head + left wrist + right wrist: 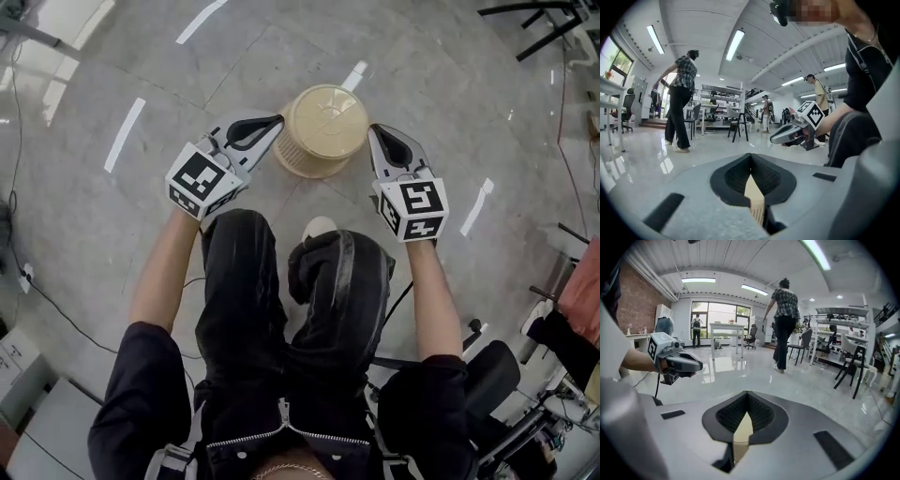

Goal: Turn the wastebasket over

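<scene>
**Item 1, wastebasket** (323,131): beige and round, with a latticed wall. It sat between your two grippers, ahead of your knees (281,281), with the grey tiled floor (103,244) behind it. It was tilted so that one round end faced the head camera. Whether that end was the mouth or the base could not be told.

**Item 2, left gripper** (278,120): you had its jaws clamped on the wastebasket's left edge. Its own view showed a sliver of beige lattice pinched between the dark pads.

**Item 3, right gripper** (372,128): its jaws were likewise closed on the wastebasket's right edge. A beige strip was caught between the pads in its own view.

**Item 4, surroundings:** a person in a checked shirt (785,319) stood on the floor farther off, near tables and chairs (726,333).
</scene>
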A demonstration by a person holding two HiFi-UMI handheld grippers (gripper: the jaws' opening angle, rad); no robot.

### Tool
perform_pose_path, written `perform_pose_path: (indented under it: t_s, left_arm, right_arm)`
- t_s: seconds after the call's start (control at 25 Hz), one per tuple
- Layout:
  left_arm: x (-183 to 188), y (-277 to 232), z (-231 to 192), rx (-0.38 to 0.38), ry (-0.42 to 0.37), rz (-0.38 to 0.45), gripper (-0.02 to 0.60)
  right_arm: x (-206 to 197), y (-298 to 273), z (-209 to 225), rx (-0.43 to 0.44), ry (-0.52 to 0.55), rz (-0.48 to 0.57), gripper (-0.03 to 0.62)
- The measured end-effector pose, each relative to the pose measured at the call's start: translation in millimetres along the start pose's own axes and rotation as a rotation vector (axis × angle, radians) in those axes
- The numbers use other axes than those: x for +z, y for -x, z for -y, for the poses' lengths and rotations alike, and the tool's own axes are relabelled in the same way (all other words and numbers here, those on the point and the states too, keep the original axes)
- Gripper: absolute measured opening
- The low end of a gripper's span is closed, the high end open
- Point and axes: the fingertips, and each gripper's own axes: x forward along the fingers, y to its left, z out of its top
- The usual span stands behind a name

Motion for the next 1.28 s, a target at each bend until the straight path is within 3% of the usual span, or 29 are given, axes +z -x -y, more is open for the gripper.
perform_pose_path:
  t_s: [0.2, 0.48, 0.8, 0.96, 1.28]
  left_arm:
    - [119.9, 19.7, 31.3, -0.039, 0.018, -0.009, 0.005]
    - [312.5, 58.7, 81.5, -0.085, 0.053, -0.041, 0.005]
    - [514.9, 146.9, 144.9, -0.043, 0.119, -0.002, 0.005]
    - [556.7, 189.1, 179.7, -0.028, 0.173, 0.018, 0.005]
    - [566.7, 236.9, 209.4, 0.024, 0.172, 0.056, 0.005]
  right_arm:
    - [85.8, 80.8, 12.0, -0.035, -0.076, -0.018, 0.011]
    - [243.7, 213.8, -3.3, -0.047, -0.126, -0.015, 0.011]
    - [406.6, 370.6, -53.1, -0.115, -0.189, 0.065, 0.011]
    - [448.0, 430.1, -79.3, -0.153, -0.198, 0.104, 0.011]
    - [459.1, 466.2, -129.1, -0.145, -0.221, 0.158, 0.010]
